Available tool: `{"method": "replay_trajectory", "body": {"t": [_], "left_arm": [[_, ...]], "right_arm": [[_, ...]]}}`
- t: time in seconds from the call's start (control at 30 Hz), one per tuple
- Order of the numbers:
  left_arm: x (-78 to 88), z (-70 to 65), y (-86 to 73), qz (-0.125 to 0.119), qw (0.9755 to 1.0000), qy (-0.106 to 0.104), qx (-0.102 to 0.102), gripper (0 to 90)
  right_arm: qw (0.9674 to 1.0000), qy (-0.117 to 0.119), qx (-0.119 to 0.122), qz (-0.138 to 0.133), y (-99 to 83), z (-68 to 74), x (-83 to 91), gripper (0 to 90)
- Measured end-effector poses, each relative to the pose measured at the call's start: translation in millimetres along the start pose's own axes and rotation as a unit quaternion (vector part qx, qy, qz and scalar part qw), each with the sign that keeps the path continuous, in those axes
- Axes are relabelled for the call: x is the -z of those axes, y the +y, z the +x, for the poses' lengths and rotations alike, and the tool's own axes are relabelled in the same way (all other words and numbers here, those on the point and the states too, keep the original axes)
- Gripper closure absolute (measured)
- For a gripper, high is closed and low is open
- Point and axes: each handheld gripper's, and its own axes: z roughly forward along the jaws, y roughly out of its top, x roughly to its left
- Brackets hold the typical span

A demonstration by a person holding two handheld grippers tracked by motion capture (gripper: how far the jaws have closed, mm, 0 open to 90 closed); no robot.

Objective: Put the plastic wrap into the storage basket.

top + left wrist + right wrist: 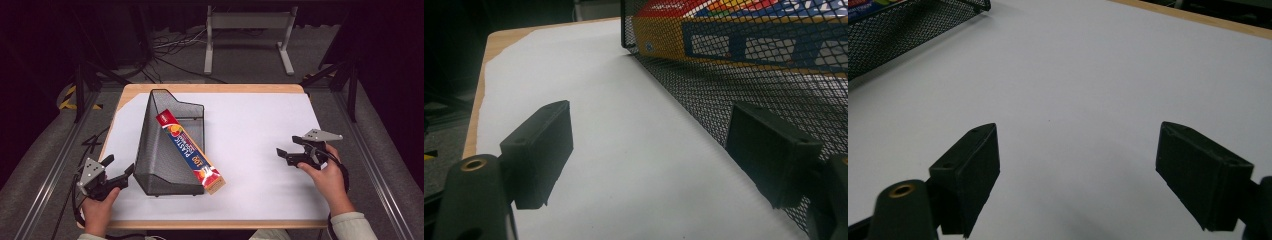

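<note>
I judge my open, empty left claw (119,170) nearer the black wire-mesh basket (160,150), whose long red-and-blue carton (191,152) slants toward the open, empty right claw (286,154).

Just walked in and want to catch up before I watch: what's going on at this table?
A person sits at a table covered in white paper, holding a two-jaw gripper in each hand. A black mesh basket stands on it with a long plastic-wrap box lying slantwise in it, one end sticking out past the near corner. The left gripper is open right beside the basket's near left side. The right gripper is open over bare paper, well off to the right. Nothing is gripped.
</note>
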Motion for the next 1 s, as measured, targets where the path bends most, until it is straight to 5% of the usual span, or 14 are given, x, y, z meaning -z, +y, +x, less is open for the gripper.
{"method": "replay_trajectory", "body": {"t": [0.43, 1.0], "left_arm": [[-0.7, -1.8, -0.7, 0.006, 0.9999, -0.008, -0.007, 19.5], [-4.8, -3.3, -0.4, 0.014, 0.9996, -0.018, -0.014, 19.3]], "right_arm": [[0.9999, 0.008, -0.009, 0.001, -28.6, 2.1, -0.4, 16.4], [0.9995, 0.014, -0.027, 0.001, -40.6, 3.8, 0.5, 10.1]]}}
